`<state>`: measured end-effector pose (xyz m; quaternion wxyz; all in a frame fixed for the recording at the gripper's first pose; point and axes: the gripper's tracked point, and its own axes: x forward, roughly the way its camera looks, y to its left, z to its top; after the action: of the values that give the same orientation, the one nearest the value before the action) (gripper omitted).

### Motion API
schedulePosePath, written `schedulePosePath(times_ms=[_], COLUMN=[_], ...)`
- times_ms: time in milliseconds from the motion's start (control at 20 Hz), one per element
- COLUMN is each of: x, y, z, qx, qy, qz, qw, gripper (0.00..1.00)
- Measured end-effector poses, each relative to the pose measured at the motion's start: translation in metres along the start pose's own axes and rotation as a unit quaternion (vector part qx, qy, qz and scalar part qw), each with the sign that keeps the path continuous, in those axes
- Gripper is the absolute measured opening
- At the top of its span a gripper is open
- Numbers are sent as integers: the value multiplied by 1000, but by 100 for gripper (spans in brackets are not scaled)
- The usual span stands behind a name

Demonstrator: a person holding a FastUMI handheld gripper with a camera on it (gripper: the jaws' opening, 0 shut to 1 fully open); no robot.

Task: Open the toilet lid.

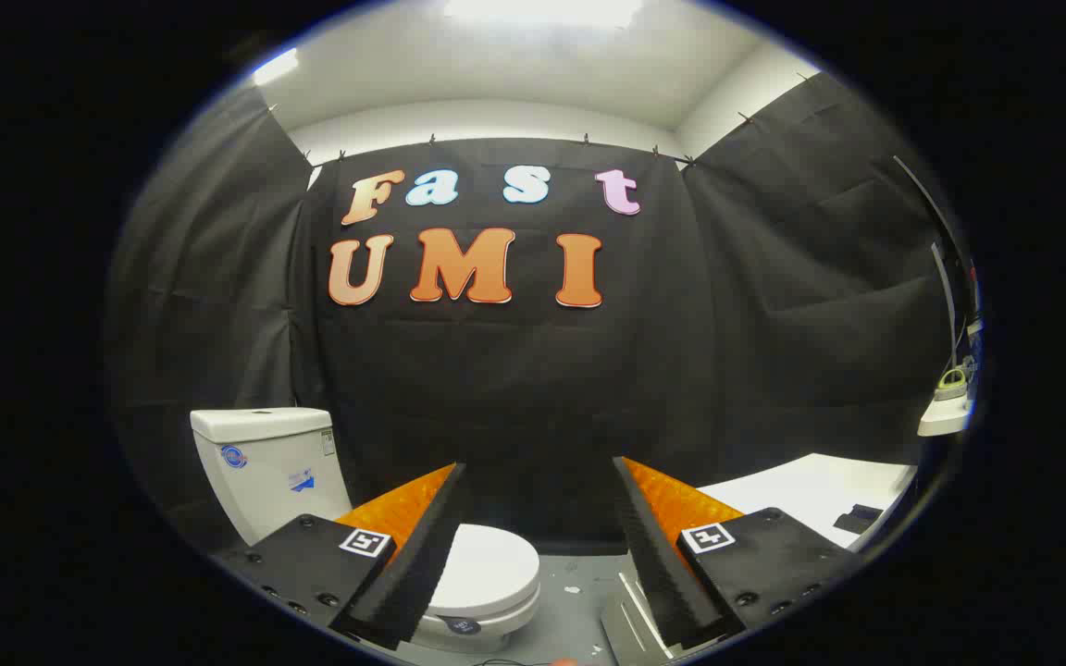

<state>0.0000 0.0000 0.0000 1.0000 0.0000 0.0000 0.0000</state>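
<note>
A gripper point(540, 472) hangs in the air with its jaws spread wide, holding nothing. Below and ahead sits a white toilet point(265, 467), its lid point(487, 569) closed flat, partly behind the left finger.

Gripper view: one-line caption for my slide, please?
Open gripper held above the floor, toilet with lid still closed just beyond its fingers.
</note>
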Motion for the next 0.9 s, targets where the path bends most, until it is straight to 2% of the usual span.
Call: schedulePosePath(times_ms=[400,900], x=[-1,0], y=[-10,-3], z=[3,-1], qx=[5,-4], qy=[-2,4], qz=[-12,-4], qw=[1000,1000], gripper=[98,98])
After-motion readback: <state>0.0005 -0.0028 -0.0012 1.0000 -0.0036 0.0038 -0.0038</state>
